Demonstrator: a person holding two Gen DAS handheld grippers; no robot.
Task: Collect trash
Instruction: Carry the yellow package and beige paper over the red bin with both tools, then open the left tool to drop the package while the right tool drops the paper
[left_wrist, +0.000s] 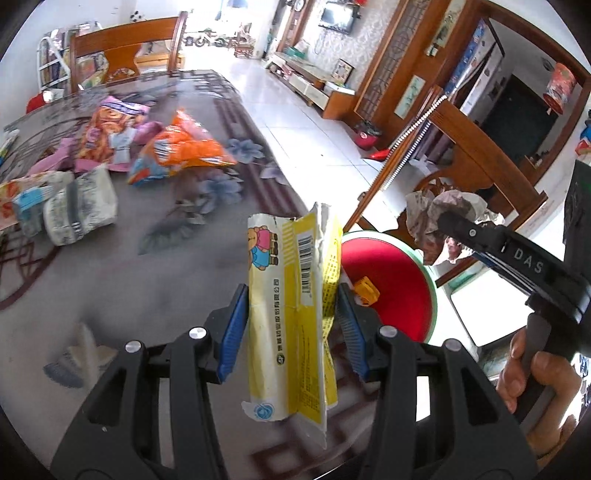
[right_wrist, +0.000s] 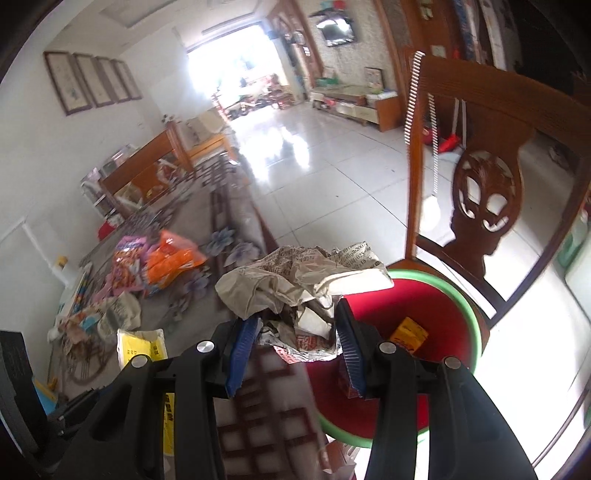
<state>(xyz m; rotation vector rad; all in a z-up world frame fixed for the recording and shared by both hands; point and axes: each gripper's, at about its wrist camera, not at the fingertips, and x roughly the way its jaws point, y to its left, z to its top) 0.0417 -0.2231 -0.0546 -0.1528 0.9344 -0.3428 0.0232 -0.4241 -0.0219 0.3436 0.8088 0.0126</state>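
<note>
The left gripper (left_wrist: 291, 321) squeezed a yellow wrapper (left_wrist: 291, 314) between its fingers, just beside the red bin (left_wrist: 402, 273). The wrapper was torn, with a cartoon bear. The right gripper (right_wrist: 295, 339) pinched crumpled newspaper (right_wrist: 295, 280) over the bin's edge. A small yellow box (right_wrist: 408, 334) lay inside the bin.

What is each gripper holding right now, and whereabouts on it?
Left gripper pinches the yellow wrapper mid-length. Right gripper clamps the crumpled newspaper at its lower part.
</note>
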